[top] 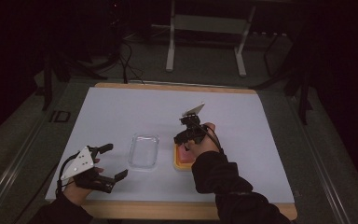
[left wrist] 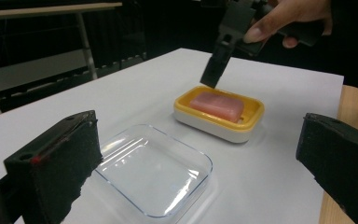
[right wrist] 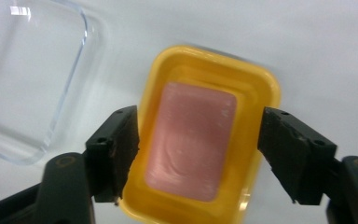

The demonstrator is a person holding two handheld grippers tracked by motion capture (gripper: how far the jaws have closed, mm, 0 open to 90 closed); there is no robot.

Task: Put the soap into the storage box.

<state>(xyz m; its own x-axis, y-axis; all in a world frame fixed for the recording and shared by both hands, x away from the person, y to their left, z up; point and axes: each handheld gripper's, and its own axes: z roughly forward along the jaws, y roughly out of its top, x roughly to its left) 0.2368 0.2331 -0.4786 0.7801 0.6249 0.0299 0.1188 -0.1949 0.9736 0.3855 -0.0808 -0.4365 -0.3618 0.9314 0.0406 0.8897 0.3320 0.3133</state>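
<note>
On the white table sheet (top: 121,107), a little right of the middle, stands a yellow soap dish (right wrist: 256,88) with a white base, and in it lies a pink bar of soap (right wrist: 191,140), flat, rectangular with rounded corners, its top smooth and faintly glossy. The right gripper (right wrist: 198,149) hangs straight above it, jaws parted wider than the bar, one over each long side of the dish and touching neither; nothing is between them. In the left gripper view one black finger (left wrist: 216,60) of that gripper points down at the far rim of the dish, clear of the soap.

From the high view the person's right hand (top: 204,140) and dark sleeve cover most of the dish, so that just a pink and yellow corner peeps out. The lower edge of the dish is cut off in the right gripper view.

Just left of the dish, apart from it, sits a clear empty lid or tray (left wrist: 154,170) of see-through plastic. The left gripper (top: 113,161) rests low near the front left corner of the sheet, jaws wide apart and empty, aimed toward the tray
</note>
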